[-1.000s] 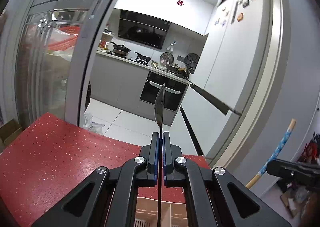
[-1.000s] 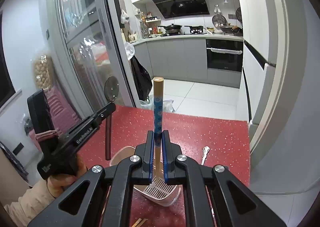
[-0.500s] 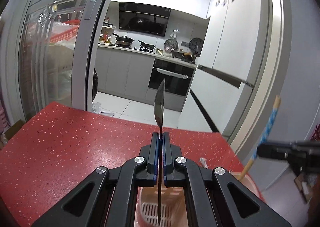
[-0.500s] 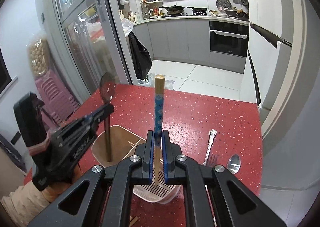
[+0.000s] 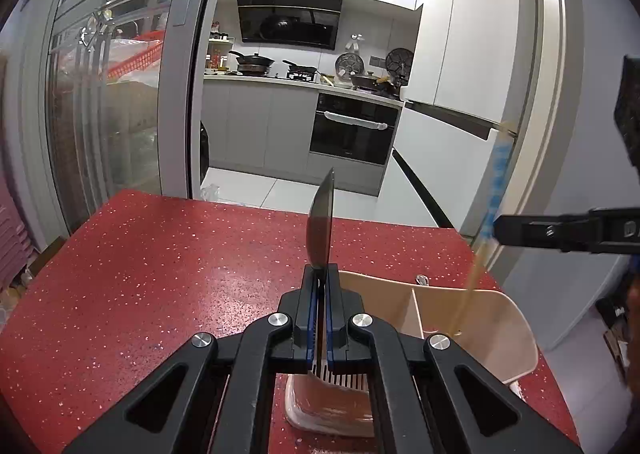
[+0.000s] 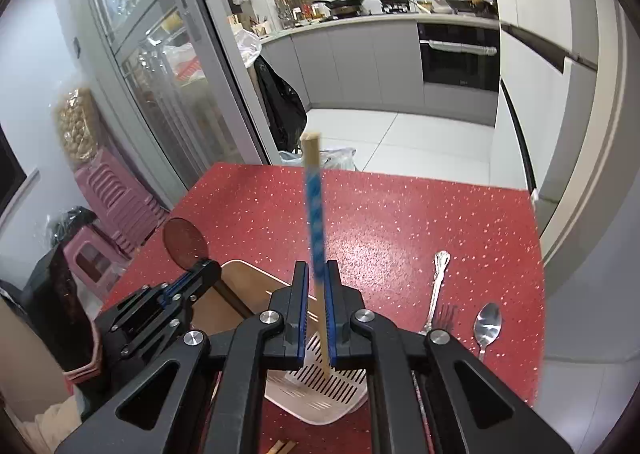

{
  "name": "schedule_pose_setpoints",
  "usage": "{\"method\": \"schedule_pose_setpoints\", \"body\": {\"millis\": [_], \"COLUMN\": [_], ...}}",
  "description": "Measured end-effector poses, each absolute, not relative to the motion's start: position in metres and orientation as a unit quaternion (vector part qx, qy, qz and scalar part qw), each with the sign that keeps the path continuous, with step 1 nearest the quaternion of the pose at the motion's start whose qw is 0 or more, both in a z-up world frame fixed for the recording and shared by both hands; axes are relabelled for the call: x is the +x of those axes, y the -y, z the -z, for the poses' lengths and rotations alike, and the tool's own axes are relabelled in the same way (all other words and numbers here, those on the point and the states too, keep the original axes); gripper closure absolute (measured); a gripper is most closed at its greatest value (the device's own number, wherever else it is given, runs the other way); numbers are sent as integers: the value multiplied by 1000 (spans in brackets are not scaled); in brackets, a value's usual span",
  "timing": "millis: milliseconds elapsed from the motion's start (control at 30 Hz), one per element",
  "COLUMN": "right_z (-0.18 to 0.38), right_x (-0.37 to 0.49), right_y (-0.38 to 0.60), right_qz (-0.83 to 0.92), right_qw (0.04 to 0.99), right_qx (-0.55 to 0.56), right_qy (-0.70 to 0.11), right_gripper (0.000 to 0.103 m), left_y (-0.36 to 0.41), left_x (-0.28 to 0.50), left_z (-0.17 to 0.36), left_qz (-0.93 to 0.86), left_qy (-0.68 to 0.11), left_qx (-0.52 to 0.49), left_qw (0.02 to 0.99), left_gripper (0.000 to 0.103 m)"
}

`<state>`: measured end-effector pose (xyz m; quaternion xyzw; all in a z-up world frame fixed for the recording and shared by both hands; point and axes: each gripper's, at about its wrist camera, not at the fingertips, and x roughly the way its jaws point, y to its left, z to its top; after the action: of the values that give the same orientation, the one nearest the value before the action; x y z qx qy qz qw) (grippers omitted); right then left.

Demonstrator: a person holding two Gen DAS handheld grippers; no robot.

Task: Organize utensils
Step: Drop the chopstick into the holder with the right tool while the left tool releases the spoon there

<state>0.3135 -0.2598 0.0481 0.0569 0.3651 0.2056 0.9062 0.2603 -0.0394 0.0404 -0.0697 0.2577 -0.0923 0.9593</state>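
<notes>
My left gripper is shut on the handle of a dark spoon, which stands upright and edge-on above the beige utensil holder. The right wrist view shows that spoon's round bowl above the left gripper, with its handle reaching down into the holder's left compartment. The jaws of my right gripper are opening. A blue-patterned chopstick stands blurred between them, with a gap on its left. Its tip is down at the slotted white floor. From the left wrist view, the chopstick slants into the right compartment.
The holder stands on a red speckled table. A silver fork and a silver spoon lie on the table to the right of the holder. Wooden stick ends show at the near edge. Beyond the table's far edge is kitchen floor.
Both grippers have come down over the holder. The right jaws have parted a little and the chopstick, sharp before, is now blurred and lower between them. The left grip is unchanged.
</notes>
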Motion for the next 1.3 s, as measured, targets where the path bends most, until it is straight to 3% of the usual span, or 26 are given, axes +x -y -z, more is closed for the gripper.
{"method": "schedule_pose_setpoints", "body": {"millis": [100, 1300], "right_z": [-44, -31], "right_x": [316, 247], "right_y": [261, 292], "right_qz": [-199, -206], "right_qw": [906, 901], "right_qx": [63, 123], "right_qy": [-369, -361], "right_gripper": [54, 53], "left_y": [39, 39], "left_x": [262, 266], "left_z": [-41, -51], "left_qz": [88, 110], "left_qy": [-268, -294], "left_qx": [-64, -59], "left_qw": [957, 947], "left_gripper": [75, 75]}}
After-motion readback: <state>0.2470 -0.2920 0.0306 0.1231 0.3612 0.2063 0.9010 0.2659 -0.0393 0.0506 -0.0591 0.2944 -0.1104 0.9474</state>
